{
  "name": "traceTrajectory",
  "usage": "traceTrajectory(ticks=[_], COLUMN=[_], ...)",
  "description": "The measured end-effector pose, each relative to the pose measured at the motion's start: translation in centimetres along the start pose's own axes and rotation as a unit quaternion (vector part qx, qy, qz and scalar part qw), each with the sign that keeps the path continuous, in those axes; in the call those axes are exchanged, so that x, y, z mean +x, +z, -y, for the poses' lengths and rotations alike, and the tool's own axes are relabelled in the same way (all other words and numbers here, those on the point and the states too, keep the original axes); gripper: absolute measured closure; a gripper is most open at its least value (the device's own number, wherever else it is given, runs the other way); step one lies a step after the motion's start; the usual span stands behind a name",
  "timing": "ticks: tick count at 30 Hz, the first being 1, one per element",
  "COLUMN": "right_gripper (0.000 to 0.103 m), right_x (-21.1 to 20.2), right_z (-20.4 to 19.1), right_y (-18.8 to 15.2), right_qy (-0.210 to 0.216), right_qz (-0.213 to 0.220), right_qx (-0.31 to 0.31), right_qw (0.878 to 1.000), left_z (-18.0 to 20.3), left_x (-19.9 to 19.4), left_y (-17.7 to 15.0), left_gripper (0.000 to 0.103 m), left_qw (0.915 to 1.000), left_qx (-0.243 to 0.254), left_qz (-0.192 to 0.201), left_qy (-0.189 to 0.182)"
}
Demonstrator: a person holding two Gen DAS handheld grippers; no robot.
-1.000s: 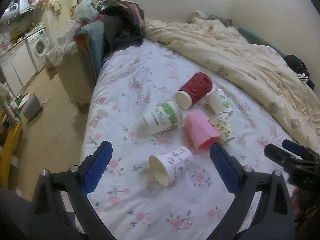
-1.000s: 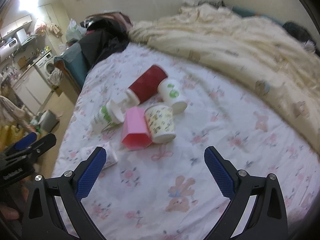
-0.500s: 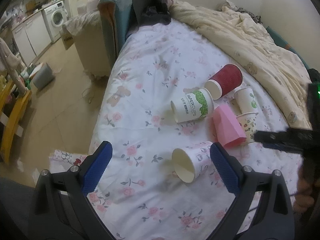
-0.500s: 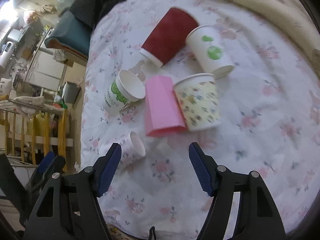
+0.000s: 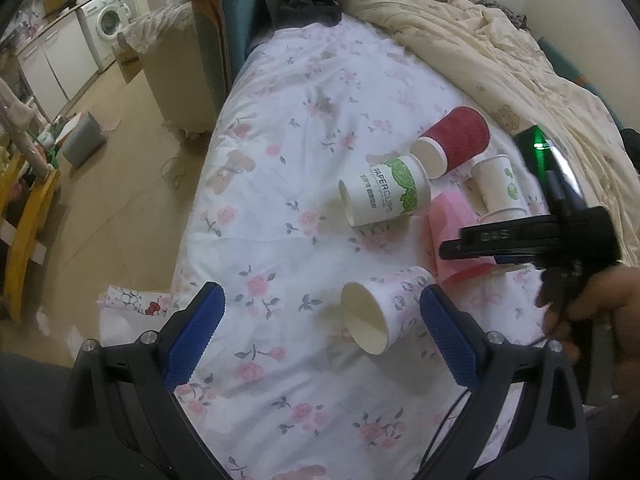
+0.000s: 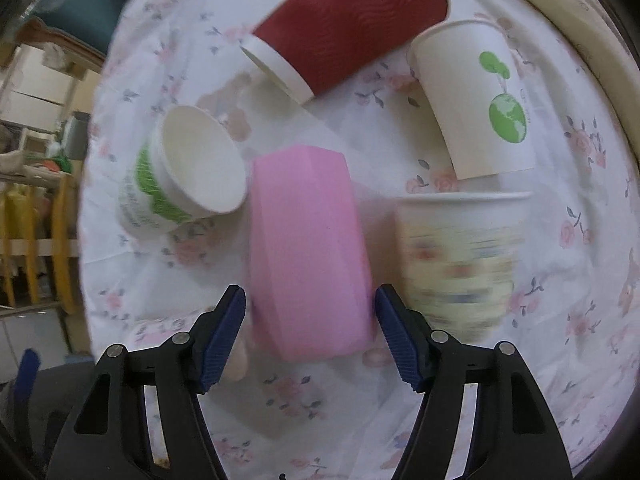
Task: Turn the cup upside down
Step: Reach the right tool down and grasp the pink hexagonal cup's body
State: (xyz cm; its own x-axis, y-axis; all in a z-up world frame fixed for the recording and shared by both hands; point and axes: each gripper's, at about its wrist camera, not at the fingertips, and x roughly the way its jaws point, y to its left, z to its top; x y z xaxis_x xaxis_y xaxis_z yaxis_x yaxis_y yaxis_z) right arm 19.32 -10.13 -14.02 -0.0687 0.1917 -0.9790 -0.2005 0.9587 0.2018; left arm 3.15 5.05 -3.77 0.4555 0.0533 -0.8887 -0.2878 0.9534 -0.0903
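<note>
Several cups lie on a floral bedsheet [image 5: 280, 240]. A pink faceted cup [image 6: 308, 248] lies on its side, its wide end between the fingers of my open right gripper [image 6: 310, 326]; touching cannot be told. It also shows in the left wrist view [image 5: 448, 220], partly behind the right gripper [image 5: 520, 240]. A small cup with a pink print [image 5: 384, 308] lies on its side, mouth toward me, between the fingers of my open left gripper [image 5: 320, 340], which is a little short of it.
A red ribbed cup [image 6: 348, 20], a green-leaf cup [image 6: 180, 176] and a globe-print cup [image 6: 480, 96] lie on their sides. A yellow patterned cup [image 6: 460, 260] stands right of the pink one. The bed edge [image 5: 192, 216] drops to the floor at left; a cream duvet [image 5: 480, 48] lies behind.
My right gripper has moved down and forward until the pink cup sits between its fingers. My left gripper has come slightly closer to the small pink-print cup.
</note>
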Motion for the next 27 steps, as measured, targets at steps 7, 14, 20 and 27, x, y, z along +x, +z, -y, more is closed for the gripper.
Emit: traceTrajectory(ticks=[7, 14, 20, 27], right_gripper=[0.038, 0.038, 0.038, 0.038], right_x=[0.5, -2.6, -5.4, -6.0], right_z=[0.2, 1.1, 1.9, 0.7], right_y=[0.3, -1.6, -5.8, -11.9], right_qy=[-0.012, 0.024, 0.059, 0.083], right_qz=[0.020, 0.052, 0.069, 0.087], right_qx=[-0.007, -0.008, -0.002, 0.006], right_qw=[1.000, 0.998, 0.996, 0.993], left_z=[0.8, 0.6, 1.1, 1.0], left_x=[-0.3, -0.3, -0.8, -1.2], left_y=[-0.2, -0.2, -0.6, -1.2], left_gripper=[0.006, 0.006, 0.006, 0.006], left_qw=[0.9999, 1.0000, 0.9995, 0.9991], left_qx=[0.011, 0.008, 0.024, 0.032], left_qz=[0.002, 0.005, 0.018, 0.027], left_qy=[-0.005, -0.002, -0.001, 0.004])
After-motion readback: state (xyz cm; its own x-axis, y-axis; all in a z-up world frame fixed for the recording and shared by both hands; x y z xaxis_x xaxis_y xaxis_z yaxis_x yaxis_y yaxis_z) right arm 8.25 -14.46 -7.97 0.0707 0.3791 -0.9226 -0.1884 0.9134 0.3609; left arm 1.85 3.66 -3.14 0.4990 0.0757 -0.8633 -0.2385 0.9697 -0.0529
